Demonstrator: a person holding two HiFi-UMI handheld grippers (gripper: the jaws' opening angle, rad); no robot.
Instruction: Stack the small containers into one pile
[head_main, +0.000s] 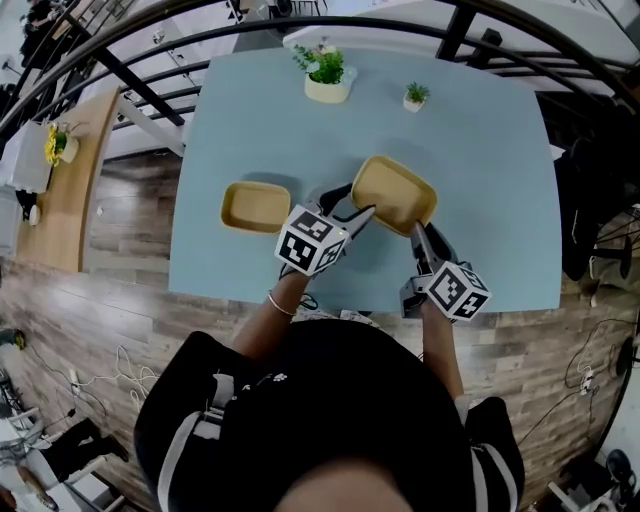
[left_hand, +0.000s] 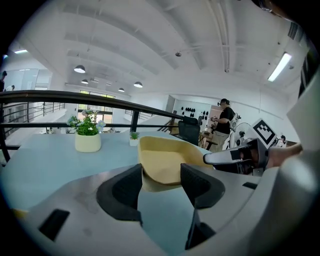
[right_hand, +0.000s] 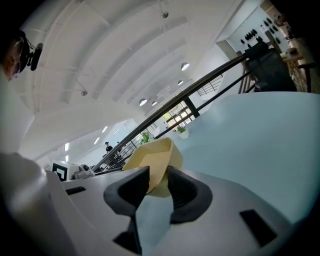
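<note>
A yellow container (head_main: 393, 190) hangs tilted above the blue table (head_main: 480, 150), held from two sides. My left gripper (head_main: 350, 203) spans its near left corner with wide jaws; in the left gripper view the container (left_hand: 165, 160) fills the gap between both pads of that gripper (left_hand: 160, 187). My right gripper (head_main: 415, 230) pinches the rim on the near right side; in the right gripper view the container's wall (right_hand: 150, 160) sits tight between that gripper's (right_hand: 159, 182) pads. A second yellow container (head_main: 255, 207) rests upright on the table to the left, apart from both grippers.
Two potted plants (head_main: 328, 75) (head_main: 415, 97) stand near the table's far edge. A black railing (head_main: 150, 60) runs behind the table. A person (left_hand: 222, 125) stands far off in the room. The table's near edge lies just below the grippers.
</note>
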